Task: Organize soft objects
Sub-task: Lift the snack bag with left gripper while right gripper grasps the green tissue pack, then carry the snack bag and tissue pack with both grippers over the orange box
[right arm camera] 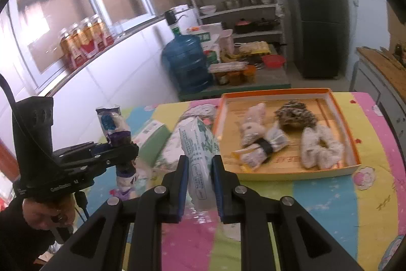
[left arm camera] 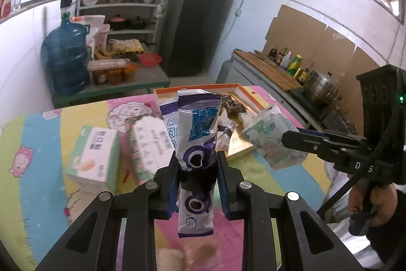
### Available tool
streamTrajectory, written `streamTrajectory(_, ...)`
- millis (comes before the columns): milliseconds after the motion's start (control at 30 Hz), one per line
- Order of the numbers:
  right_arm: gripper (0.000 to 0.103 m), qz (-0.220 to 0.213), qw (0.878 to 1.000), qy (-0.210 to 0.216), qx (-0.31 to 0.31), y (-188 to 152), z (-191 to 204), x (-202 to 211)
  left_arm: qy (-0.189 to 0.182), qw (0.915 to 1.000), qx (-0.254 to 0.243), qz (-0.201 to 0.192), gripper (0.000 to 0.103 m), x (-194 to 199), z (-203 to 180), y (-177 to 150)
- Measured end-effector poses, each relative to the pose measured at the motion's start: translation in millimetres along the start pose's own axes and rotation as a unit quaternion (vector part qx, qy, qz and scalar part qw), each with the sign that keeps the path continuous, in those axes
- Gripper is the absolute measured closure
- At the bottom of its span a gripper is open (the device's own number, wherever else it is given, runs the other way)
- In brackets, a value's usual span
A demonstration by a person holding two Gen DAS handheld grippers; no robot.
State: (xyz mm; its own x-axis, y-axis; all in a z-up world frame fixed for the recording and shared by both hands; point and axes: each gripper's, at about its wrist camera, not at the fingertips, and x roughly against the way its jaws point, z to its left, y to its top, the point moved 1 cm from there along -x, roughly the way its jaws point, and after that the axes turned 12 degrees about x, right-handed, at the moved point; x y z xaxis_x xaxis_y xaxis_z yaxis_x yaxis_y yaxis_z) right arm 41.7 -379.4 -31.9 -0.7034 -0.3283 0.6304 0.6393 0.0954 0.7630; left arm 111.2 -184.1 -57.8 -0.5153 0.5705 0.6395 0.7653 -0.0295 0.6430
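Two packs aloft, none yet in the orange tray [right arm camera: 345, 116]. Left tool [left arm camera: 198, 179] clenched on purple-and-white pouch [left arm camera: 196, 133], long axis upright, above the counter [left arm camera: 38, 182]. Right tool [right arm camera: 200, 179] clenched on green-printed tissue pack [right arm camera: 198, 144], long axis pointing away along the fingers. Tray ahead and to the right of the right tool, so nearer that hand. Inside: plush rabbit [right arm camera: 253, 126], mottled dark soft item [right arm camera: 294, 113], white fluffy piece [right arm camera: 319, 146]. Near tray edge probably free for the tissue pack
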Motion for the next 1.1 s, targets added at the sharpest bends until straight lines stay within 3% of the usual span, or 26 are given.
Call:
streamTrajectory(733, 0.083, 0.004, 0.999, -0.041, -0.025, -4, -134, -7, 0.038, 0.9988, 0.027, 0.015, 0.076, -117, -81, 25)
streamTrajectory(1100, 0.083, 0.014, 0.998, -0.063, -0.003, -5, -176, -19, 0.054, 0.9981, 0.016, 0.025, 0.076, -173, -107, 35)
